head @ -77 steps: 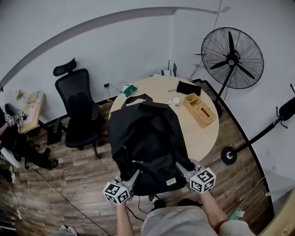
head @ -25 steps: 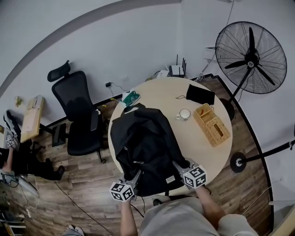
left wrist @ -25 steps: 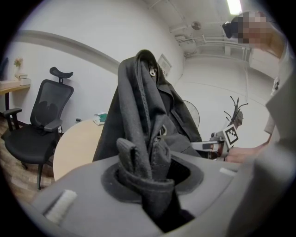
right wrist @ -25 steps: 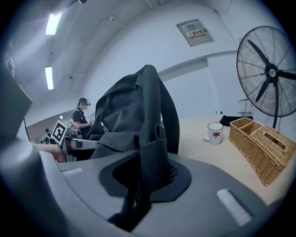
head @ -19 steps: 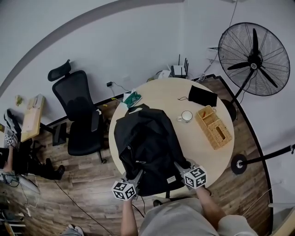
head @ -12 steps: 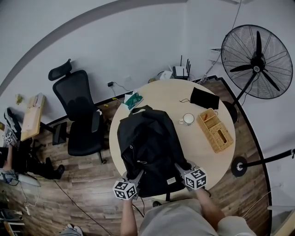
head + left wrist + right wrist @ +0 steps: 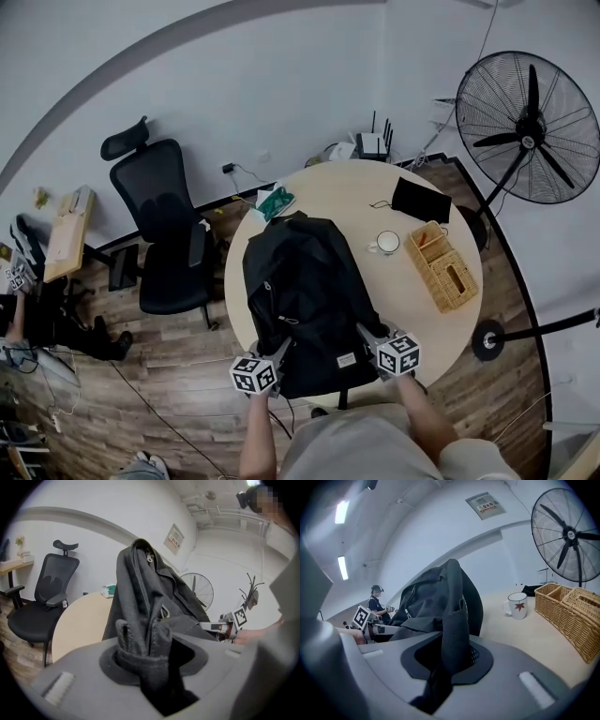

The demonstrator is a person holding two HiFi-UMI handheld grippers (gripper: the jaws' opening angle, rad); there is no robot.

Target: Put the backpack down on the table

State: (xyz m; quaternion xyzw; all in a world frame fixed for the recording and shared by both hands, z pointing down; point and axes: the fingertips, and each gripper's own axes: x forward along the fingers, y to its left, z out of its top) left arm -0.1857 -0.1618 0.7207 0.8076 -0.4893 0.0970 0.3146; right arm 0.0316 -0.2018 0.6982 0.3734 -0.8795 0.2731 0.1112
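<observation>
Head view: round pale-wood counter (image 7: 349, 199) carries the black fabric backpack (image 7: 305, 295), which lies lengthwise on its left half w/ the bottom end at the near edge, perhaps overhanging. Bag reads as soft & floppy, prob. moderate weight, not slippery or fragile. It'll slump unless held at two pts, so the bunched bottom corners, straps or top loop look like the sensible holds. Left gripper (image 7: 281, 351) grips a thick wad of bottom-corner fabric, though its jaws have just been opening. Right gripper (image 7: 368, 334) has its jaws pinched on a thin fold at the other corner. Small pale tag (image 7: 345, 360) on the bag: too small to read. White mug (image 7: 518, 605) shows a red leaf print, no text. Wall notice (image 7: 486, 503): illegible.
</observation>
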